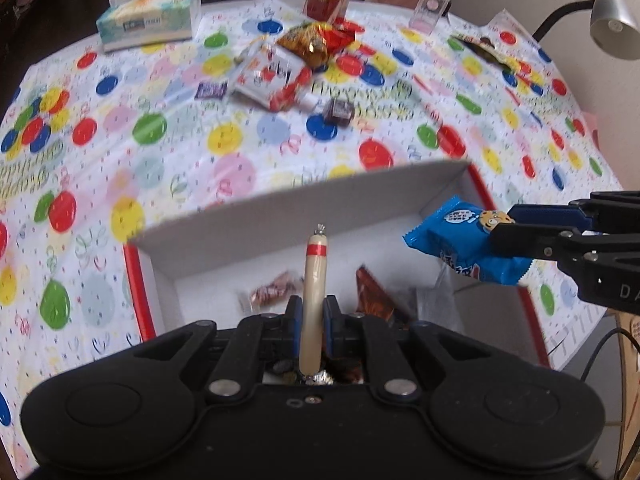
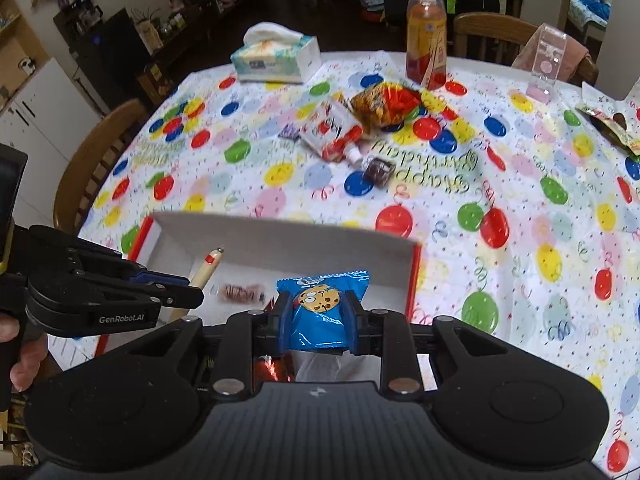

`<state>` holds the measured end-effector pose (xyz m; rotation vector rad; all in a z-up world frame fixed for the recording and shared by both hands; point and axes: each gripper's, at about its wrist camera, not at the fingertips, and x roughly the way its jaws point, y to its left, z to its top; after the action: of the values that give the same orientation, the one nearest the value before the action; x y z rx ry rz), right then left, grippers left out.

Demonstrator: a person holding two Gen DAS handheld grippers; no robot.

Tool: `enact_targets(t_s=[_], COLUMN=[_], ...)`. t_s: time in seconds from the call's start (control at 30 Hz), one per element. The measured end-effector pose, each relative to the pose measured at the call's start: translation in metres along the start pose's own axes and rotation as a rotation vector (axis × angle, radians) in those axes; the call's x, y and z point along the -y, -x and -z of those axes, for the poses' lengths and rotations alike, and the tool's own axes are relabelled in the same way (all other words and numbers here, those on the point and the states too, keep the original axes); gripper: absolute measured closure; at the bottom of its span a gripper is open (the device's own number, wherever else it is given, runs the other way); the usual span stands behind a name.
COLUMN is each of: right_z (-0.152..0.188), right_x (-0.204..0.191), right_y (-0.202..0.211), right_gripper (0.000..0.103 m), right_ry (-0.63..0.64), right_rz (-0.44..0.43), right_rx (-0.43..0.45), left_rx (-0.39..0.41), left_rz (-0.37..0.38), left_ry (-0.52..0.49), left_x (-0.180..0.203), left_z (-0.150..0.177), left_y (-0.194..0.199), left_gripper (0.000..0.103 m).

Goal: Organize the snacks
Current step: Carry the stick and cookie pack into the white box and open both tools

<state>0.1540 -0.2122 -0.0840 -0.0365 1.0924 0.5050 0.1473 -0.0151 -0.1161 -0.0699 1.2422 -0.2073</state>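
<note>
The left gripper [image 1: 312, 316] is clamped on a sausage stick [image 1: 314, 280], held upright over the box [image 1: 304, 196]. The right gripper [image 2: 318, 312] pinches a blue cookie pack [image 2: 322, 304] above the box's right end. Both hang over the box interior, where a small pink-wrapped candy [image 1: 272, 294] and a brown packet [image 1: 374, 296] lie.

The left wrist view shows the cookie pack from the side, with a lamp [image 1: 612, 20] at the worktop's far right. Only the right wrist view shows the left gripper's side, a hand [image 2: 24, 356] gripping its handle, and the bottle [image 2: 426, 36] whole. More snacks [image 2: 348, 128] and a tissue box [image 2: 276, 56] sit on the far worktop [image 2: 520, 200].
</note>
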Motion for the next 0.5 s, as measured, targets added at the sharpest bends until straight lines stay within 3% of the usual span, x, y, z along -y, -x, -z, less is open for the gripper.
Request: enact_targets(t_s=[0.5], right_z=[0.028], right_x=[-0.012], right_y=[-0.03], right_gripper=[0.077], right_ry=[-0.002], right_rz=[0.027], right_rx=[-0.066], left_rx=[-0.082], left_rz=[-0.024], left_ry=[0.006], left_x=[0.0], left_z=[0.036], left_y=[-0.036], left_gripper=[0.095])
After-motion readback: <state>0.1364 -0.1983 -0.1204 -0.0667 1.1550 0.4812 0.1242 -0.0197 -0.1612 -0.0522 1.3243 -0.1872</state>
